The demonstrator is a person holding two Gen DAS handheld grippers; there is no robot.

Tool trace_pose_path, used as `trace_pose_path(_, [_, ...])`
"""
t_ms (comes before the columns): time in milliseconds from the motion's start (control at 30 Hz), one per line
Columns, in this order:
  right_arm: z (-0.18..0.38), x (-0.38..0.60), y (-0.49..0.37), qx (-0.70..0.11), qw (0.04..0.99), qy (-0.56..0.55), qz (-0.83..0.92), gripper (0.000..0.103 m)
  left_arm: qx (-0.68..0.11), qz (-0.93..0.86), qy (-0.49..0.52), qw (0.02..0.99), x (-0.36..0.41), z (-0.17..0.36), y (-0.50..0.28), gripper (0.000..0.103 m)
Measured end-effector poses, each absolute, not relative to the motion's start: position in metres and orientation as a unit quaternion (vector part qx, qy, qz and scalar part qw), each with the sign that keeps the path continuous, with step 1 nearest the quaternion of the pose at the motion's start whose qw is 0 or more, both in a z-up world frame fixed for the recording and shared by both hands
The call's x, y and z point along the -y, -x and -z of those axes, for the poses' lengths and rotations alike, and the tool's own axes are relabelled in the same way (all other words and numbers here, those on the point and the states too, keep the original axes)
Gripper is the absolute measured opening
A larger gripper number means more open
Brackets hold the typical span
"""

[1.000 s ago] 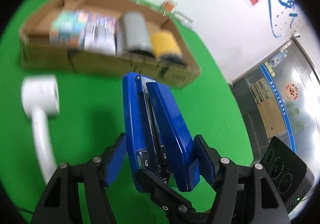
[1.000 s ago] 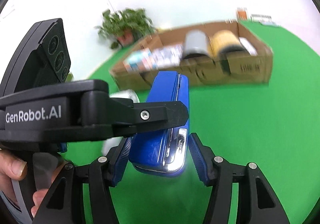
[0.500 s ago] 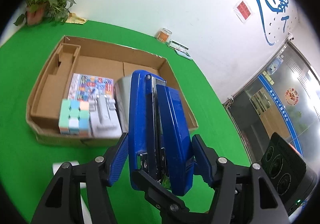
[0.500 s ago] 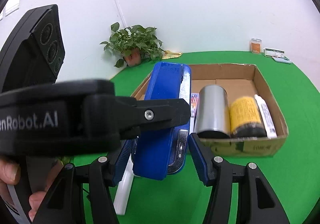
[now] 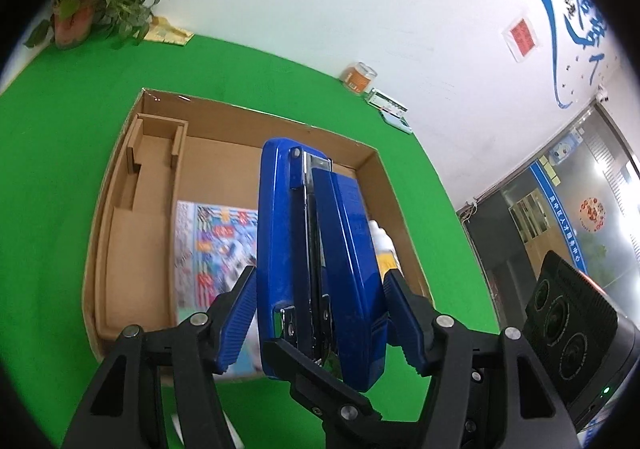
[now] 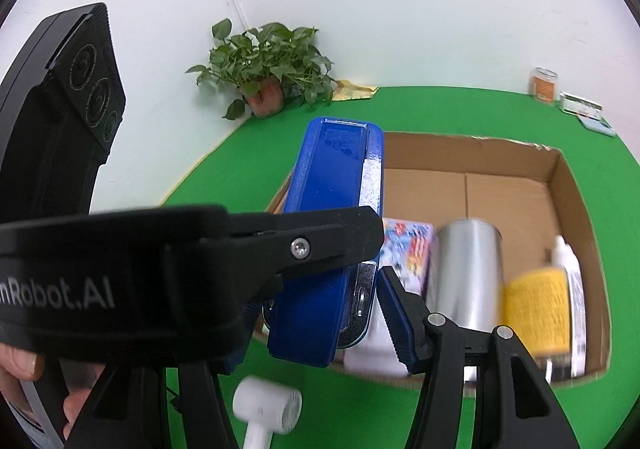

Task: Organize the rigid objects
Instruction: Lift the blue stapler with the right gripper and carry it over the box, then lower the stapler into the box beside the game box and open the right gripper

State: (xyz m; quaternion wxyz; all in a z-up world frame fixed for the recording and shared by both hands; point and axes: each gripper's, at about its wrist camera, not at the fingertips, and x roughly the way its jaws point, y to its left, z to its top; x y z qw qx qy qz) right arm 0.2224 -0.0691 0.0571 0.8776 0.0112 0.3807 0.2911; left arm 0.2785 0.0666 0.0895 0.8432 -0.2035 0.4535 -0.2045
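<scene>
You have the big blue stapler (image 5: 316, 261) caught between both sets of tongs, lifted over the near edge of the cardboard box (image 5: 384, 177) on the green tabletop (image 5: 52, 169).

Your left tongs (image 5: 318, 313) are about half open, and their ribbed blue pads lie against the stapler's two flat sides. Seen from the right wrist, your right tongs (image 6: 320, 313) sit around the same stapler (image 6: 332, 225) from the other side. Their right pad is just beside its metal edge, while the left one is hidden behind the left tool's arm, so I cannot tell whether they truly clamp.

In the box lie a colourful printed pack (image 5: 212, 245), a silver can (image 6: 466, 273), a yellow-labelled can (image 6: 536, 309) and a white bottle (image 6: 568, 269) at the right wall. A white hair dryer (image 6: 268, 413) lies on the tabletop in front of the box.
</scene>
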Motion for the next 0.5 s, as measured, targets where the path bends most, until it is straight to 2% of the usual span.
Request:
trace_pose_path(233, [-0.035, 0.032, -0.302, -0.448, 0.843, -0.017, -0.297, 0.055, -0.493, 0.203, 0.222, 0.817, -0.093, -0.056, -0.335, 0.062])
trace_pose_path(500, [0.024, 0.006, -0.353, -0.503, 0.815, -0.016, -0.287, 0.053, -0.547, 0.179, 0.236, 0.783, -0.104, 0.005, -0.368, 0.061])
